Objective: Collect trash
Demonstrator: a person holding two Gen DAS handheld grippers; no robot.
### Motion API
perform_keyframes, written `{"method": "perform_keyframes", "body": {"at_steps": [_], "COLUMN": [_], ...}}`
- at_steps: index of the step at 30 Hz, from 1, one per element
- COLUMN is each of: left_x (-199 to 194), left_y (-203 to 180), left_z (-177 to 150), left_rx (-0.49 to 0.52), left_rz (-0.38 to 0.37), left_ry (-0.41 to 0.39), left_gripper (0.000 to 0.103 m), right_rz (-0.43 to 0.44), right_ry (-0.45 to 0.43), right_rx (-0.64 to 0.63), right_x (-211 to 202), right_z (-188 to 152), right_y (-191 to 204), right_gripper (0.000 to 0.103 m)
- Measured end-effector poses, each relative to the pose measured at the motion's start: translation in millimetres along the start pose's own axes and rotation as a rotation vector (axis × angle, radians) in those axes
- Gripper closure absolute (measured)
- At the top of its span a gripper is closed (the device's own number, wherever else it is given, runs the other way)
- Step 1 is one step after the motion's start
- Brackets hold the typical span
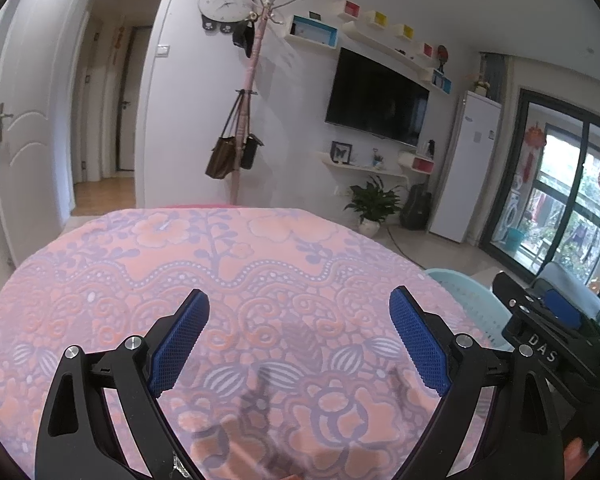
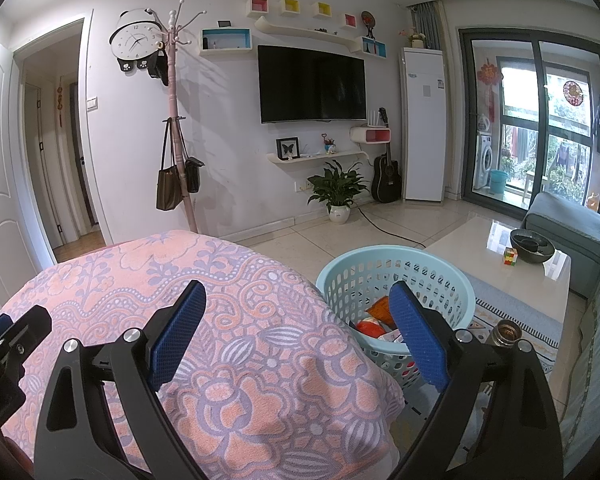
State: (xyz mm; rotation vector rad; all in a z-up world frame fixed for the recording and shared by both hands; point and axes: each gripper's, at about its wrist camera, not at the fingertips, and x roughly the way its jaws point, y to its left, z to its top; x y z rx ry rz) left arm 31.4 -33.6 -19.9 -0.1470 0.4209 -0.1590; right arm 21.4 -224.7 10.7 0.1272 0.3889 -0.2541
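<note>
A light blue perforated basket (image 2: pixel 364 266) stands on the floor to the right of a table with a pink floral cloth (image 2: pixel 204 320). Inside it lie orange, red and white wrappers (image 2: pixel 374 322). My right gripper (image 2: pixel 298 300) is open and empty, above the table's right edge and the basket's near rim. My left gripper (image 1: pixel 300 304) is open and empty above the bare cloth (image 1: pixel 236 272). The basket's rim shows at the right in the left wrist view (image 1: pixel 466 294). No trash shows on the cloth.
A white coffee table (image 2: pixel 500 256) with a dark bowl (image 2: pixel 532 245) and a colour cube (image 2: pixel 509 256) stands at the right. A metal cup (image 2: pixel 508 332) sits by the basket. A grey sofa (image 2: pixel 564 220), a coat stand (image 2: pixel 176 120) and a potted plant (image 2: pixel 338 192) lie beyond.
</note>
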Motion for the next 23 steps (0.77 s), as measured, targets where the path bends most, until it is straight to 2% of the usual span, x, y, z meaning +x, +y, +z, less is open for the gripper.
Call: {"method": "perform_keyframes", "body": {"at_steps": [8,10,12,23], "left_x": [-0.1,1.6,0.6,5.6], "left_y": [-4.2,-4.1,-1.9,4.5], "left_z": [1.8,2.6,2.1,1.7], "left_rx": [0.026,0.027,0.022,-0.02], "left_rz": [0.045,0.066,0.085,0.056], "left_ry": [0.003,0.012,0.004,0.05], "left_gripper": [0.014,0.007,0.007,0.008], "right_rz": [-0.001,0.0,0.0,0.0], "right_ry": [0.0,0.0,0.0,0.002], "right_rx": [0.001,0.001,0.001,0.003], "right_x": [0.0,0.1,0.0,0.5], "right_z": [-0.1,-0.1,0.0,-0.2], "right_y": [0.9,0.8,0.7,-0.1], "right_gripper": [0.015,0.015,0.015,0.015]}}
